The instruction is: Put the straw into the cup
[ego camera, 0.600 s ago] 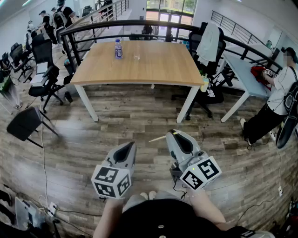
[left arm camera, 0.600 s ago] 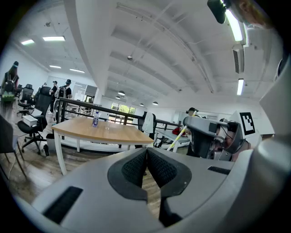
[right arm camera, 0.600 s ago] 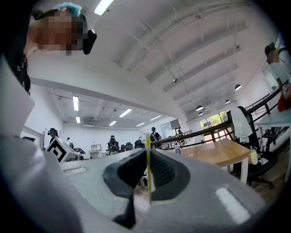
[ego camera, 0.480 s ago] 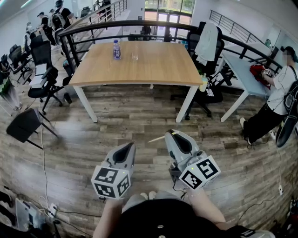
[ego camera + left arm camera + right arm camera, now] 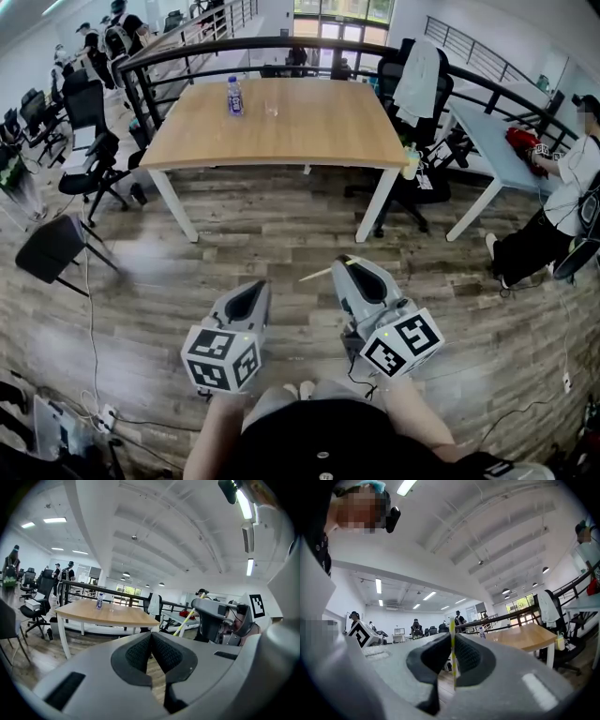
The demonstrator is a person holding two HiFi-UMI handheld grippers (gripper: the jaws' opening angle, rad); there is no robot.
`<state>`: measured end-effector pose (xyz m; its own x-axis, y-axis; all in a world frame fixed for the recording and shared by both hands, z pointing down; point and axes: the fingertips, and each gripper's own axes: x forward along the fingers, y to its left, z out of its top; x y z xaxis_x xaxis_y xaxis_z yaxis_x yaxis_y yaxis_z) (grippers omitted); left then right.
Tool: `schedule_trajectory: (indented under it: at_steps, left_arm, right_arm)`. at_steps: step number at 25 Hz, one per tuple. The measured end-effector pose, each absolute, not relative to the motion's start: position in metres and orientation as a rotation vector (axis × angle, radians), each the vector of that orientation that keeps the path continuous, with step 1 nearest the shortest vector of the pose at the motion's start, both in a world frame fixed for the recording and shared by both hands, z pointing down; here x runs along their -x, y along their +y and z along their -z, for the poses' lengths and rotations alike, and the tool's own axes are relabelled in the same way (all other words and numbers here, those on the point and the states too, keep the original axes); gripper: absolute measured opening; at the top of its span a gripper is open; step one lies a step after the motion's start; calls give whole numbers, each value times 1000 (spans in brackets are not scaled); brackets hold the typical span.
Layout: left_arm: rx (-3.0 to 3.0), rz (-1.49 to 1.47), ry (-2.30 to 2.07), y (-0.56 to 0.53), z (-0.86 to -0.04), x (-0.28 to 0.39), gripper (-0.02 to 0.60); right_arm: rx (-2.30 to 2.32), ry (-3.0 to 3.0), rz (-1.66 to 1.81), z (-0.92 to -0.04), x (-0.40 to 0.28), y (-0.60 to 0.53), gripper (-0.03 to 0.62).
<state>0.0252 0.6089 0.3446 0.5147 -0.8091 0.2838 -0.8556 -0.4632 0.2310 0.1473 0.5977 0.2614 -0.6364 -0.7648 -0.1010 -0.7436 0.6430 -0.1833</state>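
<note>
A thin yellow-and-white straw (image 5: 316,276) sticks out to the left from the tip of my right gripper (image 5: 344,262), which is shut on it. In the right gripper view the straw (image 5: 452,625) stands upright, pinched between the pads of that gripper (image 5: 452,643). My left gripper (image 5: 255,286) hangs beside it, shut and holding nothing (image 5: 150,637). A small clear cup (image 5: 272,109) stands on the far side of the wooden table (image 5: 309,131), next to a water bottle (image 5: 233,97). Both grippers are well short of the table, over the wooden floor.
Office chairs (image 5: 89,150) stand left of the table, and a chair with a white coat (image 5: 420,89) stands at its right. A black railing (image 5: 234,49) runs behind. A person (image 5: 562,202) sits at a blue desk at far right. Cables lie on the floor at lower left.
</note>
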Motion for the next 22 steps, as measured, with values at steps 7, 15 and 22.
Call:
schedule_trajectory:
  at_steps: [7,15,22]
  left_arm:
    - [-2498,-143,-1349,607,-331,-51,18]
    - [-2536,-128,-1339,602,-328,-90,18]
    - [-2407,-179,-1331,588,-361,-94,18]
  right_arm:
    - [1240,2663,239,-266,-166,591,20]
    - [1182,2711,218,-270,-183,589,20]
    - [1204,2732,290,-297,-192,574,20]
